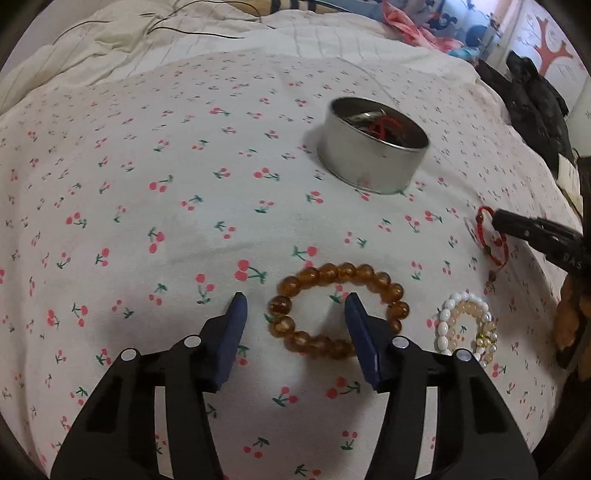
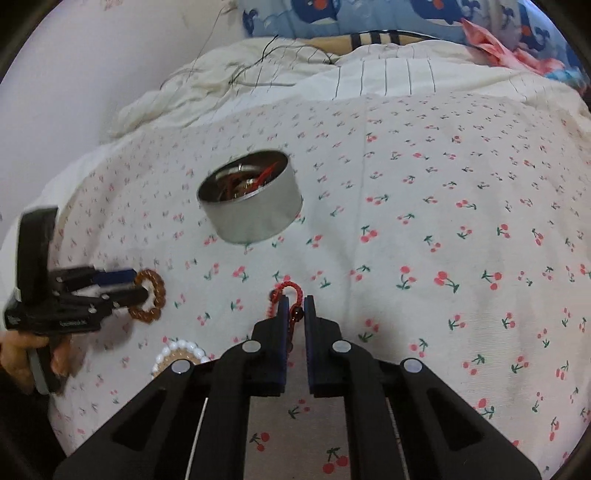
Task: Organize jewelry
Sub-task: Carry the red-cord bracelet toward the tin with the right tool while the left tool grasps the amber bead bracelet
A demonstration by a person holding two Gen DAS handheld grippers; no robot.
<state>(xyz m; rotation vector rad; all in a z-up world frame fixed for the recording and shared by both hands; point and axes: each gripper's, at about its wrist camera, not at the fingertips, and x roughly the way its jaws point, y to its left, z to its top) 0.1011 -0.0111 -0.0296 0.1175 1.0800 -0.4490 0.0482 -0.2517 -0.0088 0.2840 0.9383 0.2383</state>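
A cherry-print sheet (image 1: 147,221) covers the bed. At its far edge lies a rumpled cream quilt (image 2: 229,85) with thin dark wires (image 1: 177,26) across it. Farther right sit a blue cartoon pillow (image 2: 369,14) and pink cloth (image 1: 406,26). A black garment (image 1: 532,96) lies far right.

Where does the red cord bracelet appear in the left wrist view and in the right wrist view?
Left wrist view: red cord bracelet at the right edge, right of the tin.
Right wrist view: red cord bracelet low in the middle, between the right gripper fingertips.
Shared landmark: the round metal tin.
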